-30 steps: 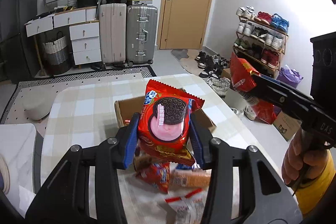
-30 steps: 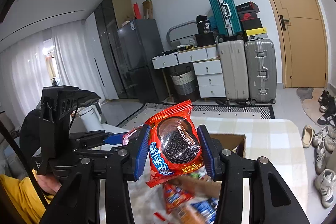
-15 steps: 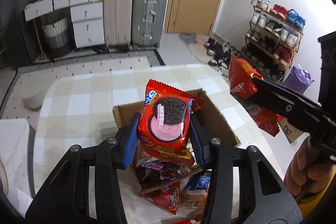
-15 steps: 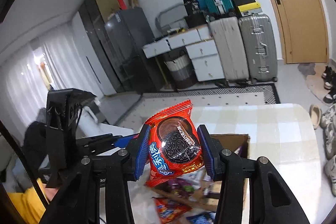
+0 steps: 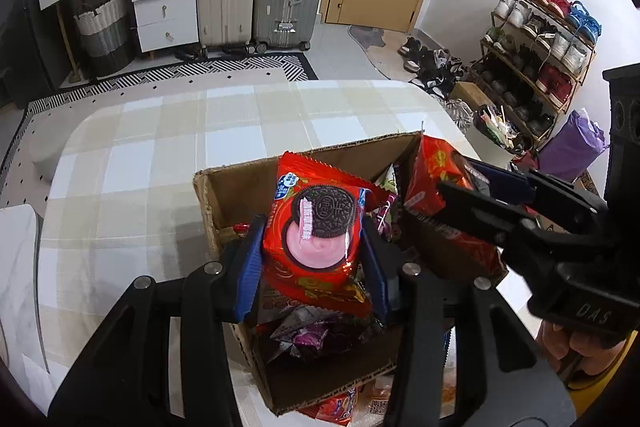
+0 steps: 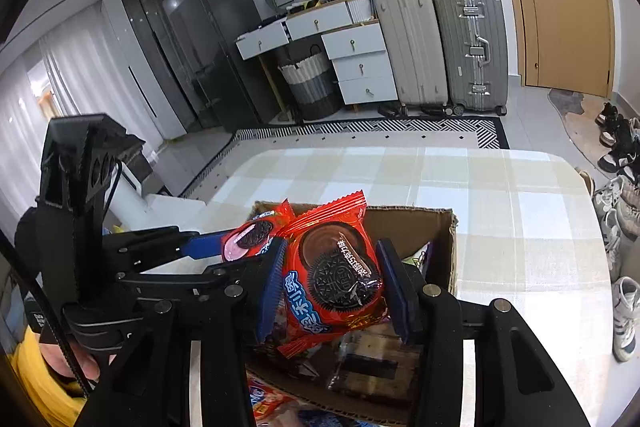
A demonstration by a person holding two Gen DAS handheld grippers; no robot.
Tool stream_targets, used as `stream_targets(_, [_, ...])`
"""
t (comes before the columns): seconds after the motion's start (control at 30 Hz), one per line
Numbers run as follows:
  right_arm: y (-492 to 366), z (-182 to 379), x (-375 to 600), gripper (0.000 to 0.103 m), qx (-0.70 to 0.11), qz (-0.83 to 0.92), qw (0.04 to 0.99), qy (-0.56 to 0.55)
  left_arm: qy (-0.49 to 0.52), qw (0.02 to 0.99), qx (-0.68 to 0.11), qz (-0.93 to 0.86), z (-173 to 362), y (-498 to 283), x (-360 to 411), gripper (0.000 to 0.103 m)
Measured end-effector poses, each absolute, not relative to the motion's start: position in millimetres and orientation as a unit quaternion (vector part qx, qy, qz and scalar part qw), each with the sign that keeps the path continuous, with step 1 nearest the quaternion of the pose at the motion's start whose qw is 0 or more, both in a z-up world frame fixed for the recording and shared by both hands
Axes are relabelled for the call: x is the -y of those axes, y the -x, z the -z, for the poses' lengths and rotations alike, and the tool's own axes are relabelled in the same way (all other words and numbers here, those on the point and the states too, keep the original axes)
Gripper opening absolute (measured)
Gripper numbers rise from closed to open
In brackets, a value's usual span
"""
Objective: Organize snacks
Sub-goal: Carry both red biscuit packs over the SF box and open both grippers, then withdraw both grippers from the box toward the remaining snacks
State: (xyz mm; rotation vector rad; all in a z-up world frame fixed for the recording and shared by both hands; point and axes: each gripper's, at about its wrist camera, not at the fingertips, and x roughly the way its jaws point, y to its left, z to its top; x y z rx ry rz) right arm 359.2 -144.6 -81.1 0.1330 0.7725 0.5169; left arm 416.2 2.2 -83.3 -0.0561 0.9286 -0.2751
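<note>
Hovering over the open cardboard box on the checked tablecloth, the left gripper pinches a strawberry Oreo packet and the right gripper pinches a chocolate Oreo packet. Depositing appears underway; next, each calls for lowering inside and releasing onto the snacks already there.

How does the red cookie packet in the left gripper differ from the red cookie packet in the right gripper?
The left gripper's red cookie packet pictures pink cream under the dark cookie; the right gripper's red cookie packet pictures brown cream. The left packet stands upright between the pads, the right one tilted. Both are clamped over the open cardboard box.
</note>
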Motion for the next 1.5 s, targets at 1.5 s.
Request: stream_targets(1.5, [-268.9,17.2,140.0,0.052,-0.301,-0.237,0.923,-0.042,0.059,0.925,-0.363,0.097,-1.1,-247.0,-54.2,0.078])
